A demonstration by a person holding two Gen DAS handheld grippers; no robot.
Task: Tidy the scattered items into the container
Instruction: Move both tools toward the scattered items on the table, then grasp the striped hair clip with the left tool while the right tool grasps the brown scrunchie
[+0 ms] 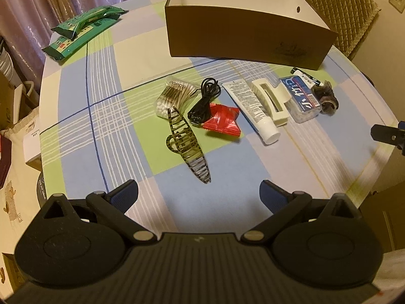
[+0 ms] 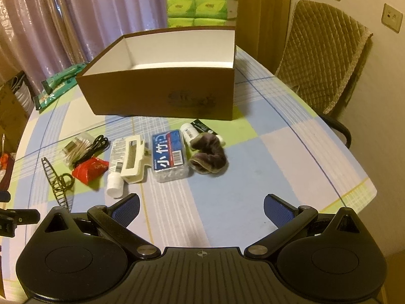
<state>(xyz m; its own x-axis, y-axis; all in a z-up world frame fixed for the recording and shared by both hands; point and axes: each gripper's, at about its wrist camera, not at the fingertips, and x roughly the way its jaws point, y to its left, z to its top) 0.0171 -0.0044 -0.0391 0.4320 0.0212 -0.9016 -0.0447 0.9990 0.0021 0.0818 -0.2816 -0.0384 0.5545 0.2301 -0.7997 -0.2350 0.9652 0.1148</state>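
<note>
Box [image 2: 162, 96] sits toward the far edge of the table [image 2: 278, 157], floor inside mostly hidden by its front wall, tissue packs [image 2: 202, 0] behind it half cut off. Small tube [image 2: 188, 130] tucked behind the scrunchie [image 2: 208, 158], can't read it. Clutter's in a row just in front of the box: cotton buds [image 1: 174, 96], cable [image 1: 205, 98], red packet [image 1: 222, 121], cream tube [image 1: 250, 106], white claw clip [image 1: 270, 101], floss box [image 1: 303, 98], w/ the tortoiseshell clip [image 1: 188, 144] nearest. Left gripper [image 1: 200, 192] and right gripper [image 2: 202, 206] both spread wide, holding nothing, touching nothing.

Left tongs [image 1: 200, 197] and right tongs [image 2: 201, 209]: matte black housings with ribbed centre plates, each flanked by two round domed covers at 9 and 3 o'clock. Black linkage arms carry silver pivot pins. Fingers [image 1: 126, 193] bear blue textured pads [image 2: 277, 210].
</note>
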